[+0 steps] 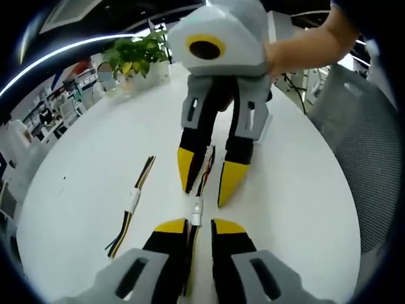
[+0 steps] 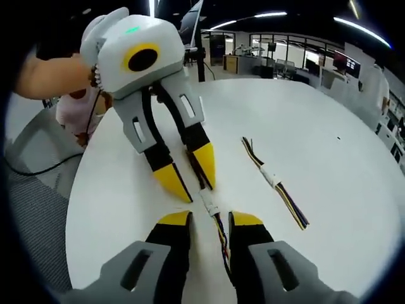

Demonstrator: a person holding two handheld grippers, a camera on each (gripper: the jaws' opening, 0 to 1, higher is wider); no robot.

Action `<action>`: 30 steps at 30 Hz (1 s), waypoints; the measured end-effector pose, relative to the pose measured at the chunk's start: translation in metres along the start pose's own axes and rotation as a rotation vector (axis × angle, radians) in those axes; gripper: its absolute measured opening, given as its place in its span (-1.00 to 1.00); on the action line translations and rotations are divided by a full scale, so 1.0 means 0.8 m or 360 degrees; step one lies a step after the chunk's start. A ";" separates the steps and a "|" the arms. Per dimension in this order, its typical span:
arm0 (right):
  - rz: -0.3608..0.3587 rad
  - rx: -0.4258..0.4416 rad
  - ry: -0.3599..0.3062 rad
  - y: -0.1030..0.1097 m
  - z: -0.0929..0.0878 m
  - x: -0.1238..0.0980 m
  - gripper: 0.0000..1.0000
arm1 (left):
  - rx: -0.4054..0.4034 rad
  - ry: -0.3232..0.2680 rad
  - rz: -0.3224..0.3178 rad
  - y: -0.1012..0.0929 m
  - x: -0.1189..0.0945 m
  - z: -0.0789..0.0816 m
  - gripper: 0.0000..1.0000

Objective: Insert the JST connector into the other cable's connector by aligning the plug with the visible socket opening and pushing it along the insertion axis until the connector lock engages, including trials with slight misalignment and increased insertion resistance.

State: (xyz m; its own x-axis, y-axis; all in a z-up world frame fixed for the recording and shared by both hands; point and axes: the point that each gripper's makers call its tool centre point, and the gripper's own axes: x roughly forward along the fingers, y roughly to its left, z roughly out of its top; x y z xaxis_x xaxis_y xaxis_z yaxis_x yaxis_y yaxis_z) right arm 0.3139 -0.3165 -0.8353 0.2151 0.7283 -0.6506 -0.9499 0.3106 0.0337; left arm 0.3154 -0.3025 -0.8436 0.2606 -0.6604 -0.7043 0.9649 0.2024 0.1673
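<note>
White counter (image 1: 82, 190) carried two cable assemblies. The mated cable (image 1: 197, 212), with its white JST connector (image 1: 197, 214) at mid-length, lay along the line between the two grippers; in the left gripper view it ran from between the left gripper's (image 1: 200, 227) yellow-tipped jaws, which stood narrowly apart on either side of the wires without visibly clamping them, up to the right gripper (image 1: 205, 183), whose jaws were spread and pointed down astride the far wires. In the right gripper view the same connector (image 2: 208, 204) sat just ahead of the right gripper's (image 2: 211, 220) parted jaws, beside the left gripper's (image 2: 196, 183) tips. A second cable (image 1: 131, 206) with its own white joint lay apart on the counter, untouched. A potted plant (image 1: 134, 56) stood at the counter's far edge.
</note>
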 end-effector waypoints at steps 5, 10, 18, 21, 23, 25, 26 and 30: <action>-0.0074 0.0062 -0.0088 -0.011 0.015 -0.021 -0.44 | -0.0217 -0.0178 0.0038 -0.003 -0.018 0.023 -0.63; -0.0117 0.0122 -0.0104 -0.006 0.017 -0.034 -0.12 | -0.0294 -0.0263 0.0079 -0.009 -0.033 0.035 -0.32; -0.0148 0.0155 -0.0157 0.006 0.029 -0.055 0.11 | -0.0507 -0.0414 0.0218 -0.010 -0.047 0.063 0.73; -0.0176 0.0154 -0.0180 0.011 0.034 -0.064 0.25 | -0.0715 -0.0652 0.0257 -0.007 -0.064 0.093 0.97; -0.0205 0.0157 -0.0198 0.011 0.038 -0.070 0.33 | -0.0839 -0.0766 0.0220 -0.011 -0.073 0.105 0.99; -0.0233 0.0160 -0.0227 0.013 0.044 -0.078 0.41 | -0.0915 -0.0833 0.0247 -0.010 -0.084 0.110 0.99; -0.0263 0.0164 -0.0248 0.012 0.047 -0.084 0.43 | -0.0917 -0.0824 0.0312 -0.007 -0.091 0.107 0.99; -0.0469 0.0207 -0.0362 -0.002 0.062 -0.112 0.77 | -0.0936 -0.0811 0.0460 -0.004 -0.122 0.104 1.00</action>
State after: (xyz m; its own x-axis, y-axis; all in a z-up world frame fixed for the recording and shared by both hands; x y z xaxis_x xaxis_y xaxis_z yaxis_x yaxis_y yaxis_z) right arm 0.3077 -0.3522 -0.7391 0.5326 0.7086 -0.4628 -0.8065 0.5907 -0.0238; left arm 0.2896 -0.2989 -0.7183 0.6145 -0.7426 -0.2663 0.7205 0.6658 -0.1940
